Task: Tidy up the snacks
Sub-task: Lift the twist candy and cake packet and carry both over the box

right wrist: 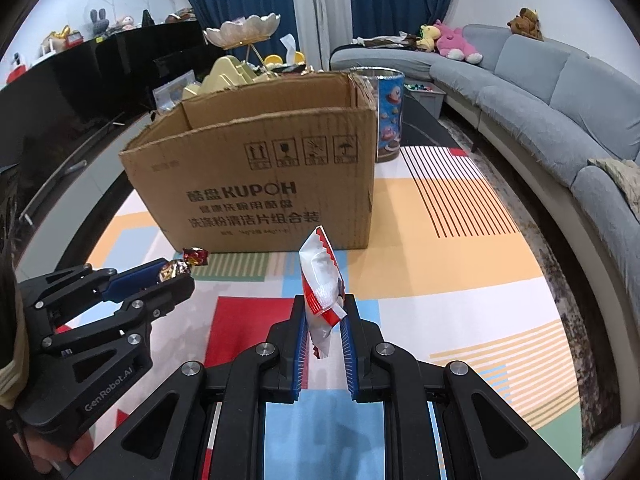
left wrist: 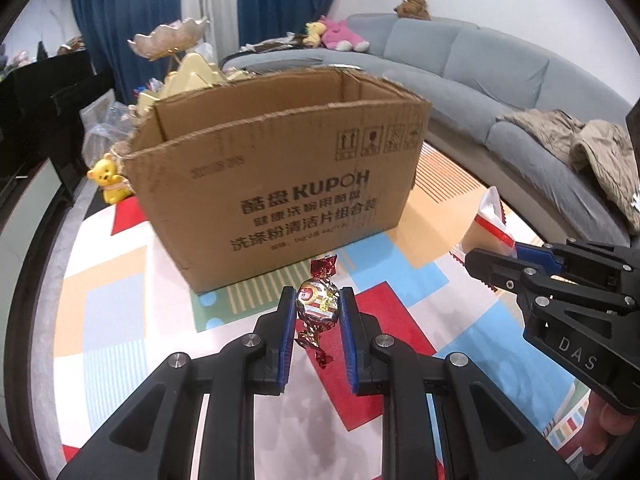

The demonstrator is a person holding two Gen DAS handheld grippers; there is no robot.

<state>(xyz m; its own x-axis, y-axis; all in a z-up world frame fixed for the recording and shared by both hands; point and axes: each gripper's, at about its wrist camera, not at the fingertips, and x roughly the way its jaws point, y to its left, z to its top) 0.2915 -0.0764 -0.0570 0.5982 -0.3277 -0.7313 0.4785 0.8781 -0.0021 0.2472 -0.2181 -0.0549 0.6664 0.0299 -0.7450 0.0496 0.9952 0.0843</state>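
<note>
My left gripper [left wrist: 318, 300] is shut on a foil-wrapped candy [left wrist: 318, 304] with red twisted ends, held above the colourful mat. My right gripper [right wrist: 325, 306] is shut on a white and red snack packet [right wrist: 320, 276] that stands up between the blue pads. An open cardboard box [left wrist: 280, 184] with printed lettering stands on the mat just beyond both grippers; its inside is hidden from here. In the left wrist view the right gripper [left wrist: 486, 258] comes in from the right with the packet [left wrist: 490, 216]. In the right wrist view the left gripper [right wrist: 176, 274] shows at the left with the candy [right wrist: 180, 266].
A grey sofa [right wrist: 540, 92] curves along the right with plush toys and a jacket [left wrist: 580, 140] on it. A patterned cylinder bin [right wrist: 388, 116] stands behind the box. A yellow bear toy [left wrist: 108, 178], plastic bags and a gold tiered stand [left wrist: 172, 40] sit left of it. A black TV cabinet [right wrist: 80, 92] lines the left.
</note>
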